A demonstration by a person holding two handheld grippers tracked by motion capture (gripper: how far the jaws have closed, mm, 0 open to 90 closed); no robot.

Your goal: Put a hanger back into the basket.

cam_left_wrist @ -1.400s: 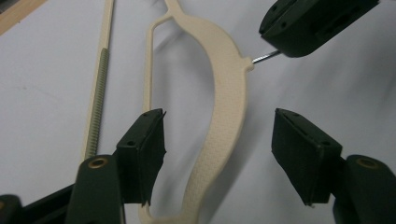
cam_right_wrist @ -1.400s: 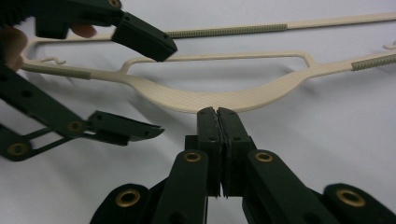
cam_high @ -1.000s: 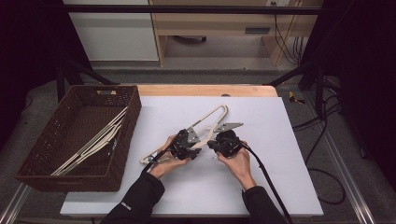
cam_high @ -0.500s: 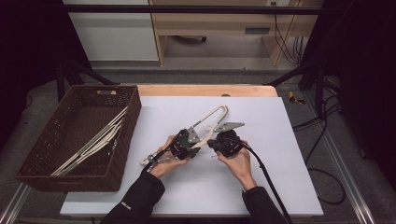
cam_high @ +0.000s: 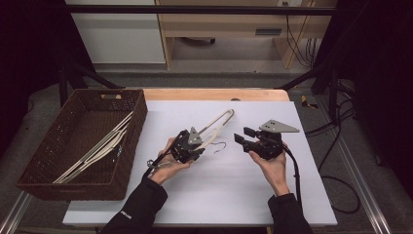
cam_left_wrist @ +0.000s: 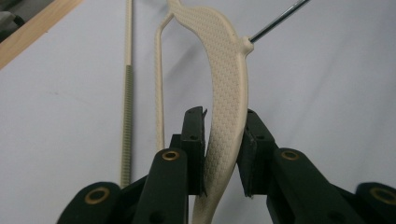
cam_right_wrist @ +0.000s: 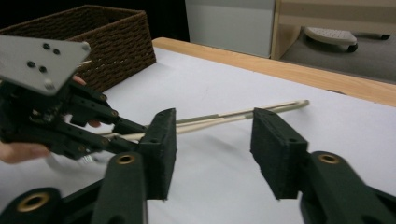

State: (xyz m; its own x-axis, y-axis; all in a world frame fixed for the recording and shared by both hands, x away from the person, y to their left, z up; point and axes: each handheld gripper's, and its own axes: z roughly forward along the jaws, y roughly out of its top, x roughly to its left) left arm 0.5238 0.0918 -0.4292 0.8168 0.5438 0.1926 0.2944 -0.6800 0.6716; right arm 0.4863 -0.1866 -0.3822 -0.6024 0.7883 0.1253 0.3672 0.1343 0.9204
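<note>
On the white table (cam_high: 229,195) the left gripper (cam_high: 191,145), which has just been closing, pinches the cream hanger (cam_left_wrist: 226,84), whose long side points up and away from the basket (cam_high: 53,165), while the right gripper (cam_high: 242,136), just opened and empty, waits nearby.

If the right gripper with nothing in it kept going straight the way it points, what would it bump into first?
Probably the cream hanger lying across its path, held by the left gripper. The right gripper has its jaws apart, just opened, with nothing between them. How high it sits above the table is hard to judge.

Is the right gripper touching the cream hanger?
Apart. In the right gripper view the right gripper has open jaws with bare table between; the cream hanger lies beyond, held by the left gripper.
</note>
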